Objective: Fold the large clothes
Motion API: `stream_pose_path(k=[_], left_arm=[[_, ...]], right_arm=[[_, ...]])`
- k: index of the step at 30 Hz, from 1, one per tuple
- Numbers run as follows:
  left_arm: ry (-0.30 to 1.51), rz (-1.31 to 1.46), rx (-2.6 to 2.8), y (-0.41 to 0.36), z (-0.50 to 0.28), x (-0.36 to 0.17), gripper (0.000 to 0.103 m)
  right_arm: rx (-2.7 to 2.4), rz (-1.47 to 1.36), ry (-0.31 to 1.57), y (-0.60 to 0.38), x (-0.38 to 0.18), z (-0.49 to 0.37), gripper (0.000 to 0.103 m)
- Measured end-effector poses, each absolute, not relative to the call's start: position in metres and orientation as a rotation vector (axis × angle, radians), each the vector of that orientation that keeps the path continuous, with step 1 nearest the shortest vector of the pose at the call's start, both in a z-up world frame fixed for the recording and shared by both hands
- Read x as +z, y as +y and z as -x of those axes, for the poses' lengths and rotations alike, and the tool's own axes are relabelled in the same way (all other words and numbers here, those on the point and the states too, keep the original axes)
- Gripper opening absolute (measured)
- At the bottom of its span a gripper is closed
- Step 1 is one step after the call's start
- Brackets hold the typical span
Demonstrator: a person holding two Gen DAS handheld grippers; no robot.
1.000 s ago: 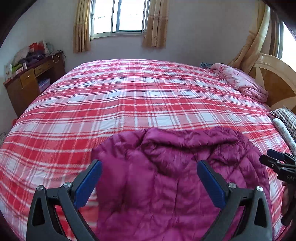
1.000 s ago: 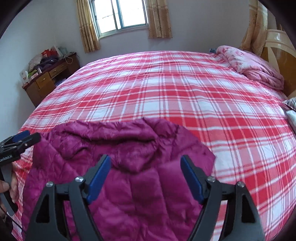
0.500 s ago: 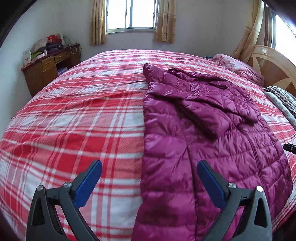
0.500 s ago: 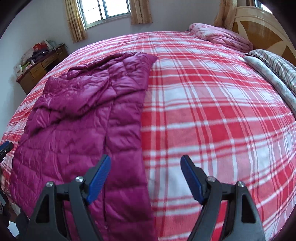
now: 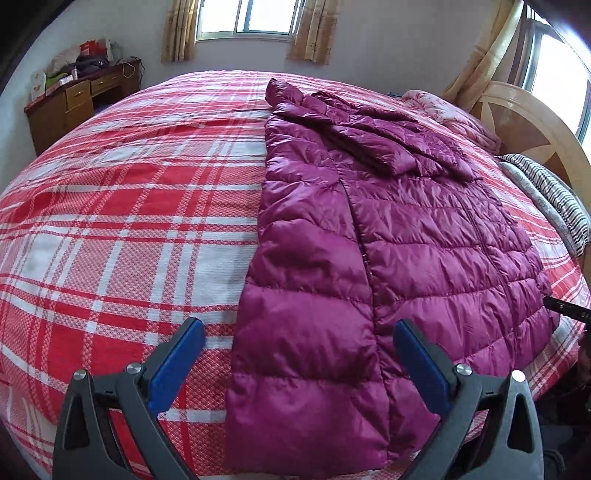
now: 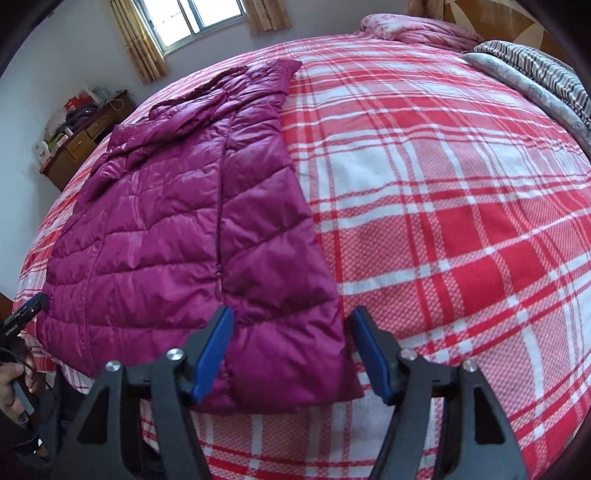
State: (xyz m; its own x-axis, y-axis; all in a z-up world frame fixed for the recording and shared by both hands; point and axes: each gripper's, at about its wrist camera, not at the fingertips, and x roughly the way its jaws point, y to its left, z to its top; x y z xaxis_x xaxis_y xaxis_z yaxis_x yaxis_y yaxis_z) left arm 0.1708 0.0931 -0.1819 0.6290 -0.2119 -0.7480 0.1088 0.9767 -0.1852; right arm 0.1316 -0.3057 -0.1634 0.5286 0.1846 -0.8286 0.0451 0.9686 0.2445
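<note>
A magenta quilted puffer jacket point(image 5: 388, 240) lies lengthwise on the red-and-white plaid bed point(image 5: 129, 221), hem at the near edge, hood end far away; it also shows in the right wrist view point(image 6: 177, 229). My left gripper point(image 5: 299, 358) is open and empty, its jaws standing either side of the jacket's left hem corner. My right gripper point(image 6: 291, 350) is open, narrower than the left, its jaws standing either side of the right hem corner without pinching it. Each gripper's tip shows at the edge of the other view.
A wooden desk point(image 5: 81, 103) with clutter stands at the far left by the wall. A pink folded quilt point(image 5: 454, 114) and a striped pillow point(image 5: 550, 195) lie by the wooden headboard point(image 5: 528, 125). A curtained window point(image 5: 251, 18) is behind the bed.
A second ago the jacket was bunched close in front of both grippers. It now lies stretched out flat, and both grippers have drawn back to its hem. The right jaws have narrowed.
</note>
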Motion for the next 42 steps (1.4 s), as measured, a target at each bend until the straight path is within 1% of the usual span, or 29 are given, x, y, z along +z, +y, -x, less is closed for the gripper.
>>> stream_pose_path(k=[1,2,3,4,5,6,10,12,15,23,26,29,32,40,42], left_arm=[[0.873,0.134,-0.207,0.092,-0.170,-0.181,0.101],[0.869,0.150,-0.234,0.092,-0.168,-0.180,0.083],[0.878,0.163,-0.247,0.093,-0.168,-0.179,0.052],[0.895,0.170,-0.254,0.093,-0.168,-0.179,0.040],[0.909,0.193,-0.278,0.095,-0.169,-0.178,0.022],[0.910,0.239,-0.316,0.099,-0.168,-0.177,0.014],[0.874,0.297,-0.360,0.109,-0.160,-0.159,0.009],[0.836,0.312,-0.390,0.114,-0.153,-0.142,0.006],[0.779,0.326,-0.421,0.120,-0.145,-0.115,0.005],[0.635,0.393,-0.545,0.139,-0.113,-0.046,0.004],[0.575,0.330,-0.583,0.137,-0.090,-0.016,0.004],[0.544,0.272,-0.591,0.134,-0.080,0.000,0.004],[0.538,0.222,-0.570,0.128,-0.098,0.001,0.005],[0.570,0.224,-0.470,0.126,-0.215,-0.020,0.005],[0.573,0.203,-0.441,0.126,-0.239,-0.021,0.007]], right_arm=[[0.109,-0.254,1.015,-0.303,-0.163,-0.131,0.023],[0.135,-0.268,1.015,-0.301,-0.162,-0.130,0.018],[0.158,-0.281,1.010,-0.299,-0.159,-0.129,0.013],[0.165,-0.277,1.000,-0.297,-0.155,-0.127,0.012],[0.172,-0.276,0.988,-0.297,-0.151,-0.126,0.012],[0.187,-0.290,0.972,-0.297,-0.147,-0.125,0.011],[0.226,-0.327,0.921,-0.300,-0.127,-0.118,0.009],[0.248,-0.335,0.887,-0.301,-0.113,-0.112,0.009],[0.297,-0.362,0.830,-0.304,-0.088,-0.099,0.008],[0.378,-0.457,0.673,-0.330,-0.024,-0.065,0.008],[0.386,-0.472,0.590,-0.343,0.003,-0.044,0.008],[0.349,-0.471,0.533,-0.352,0.021,-0.035,0.008],[0.305,-0.455,0.535,-0.350,0.021,-0.052,0.008],[0.245,-0.508,0.564,-0.347,0.010,-0.169,0.007],[0.218,-0.499,0.565,-0.348,0.011,-0.198,0.007]])
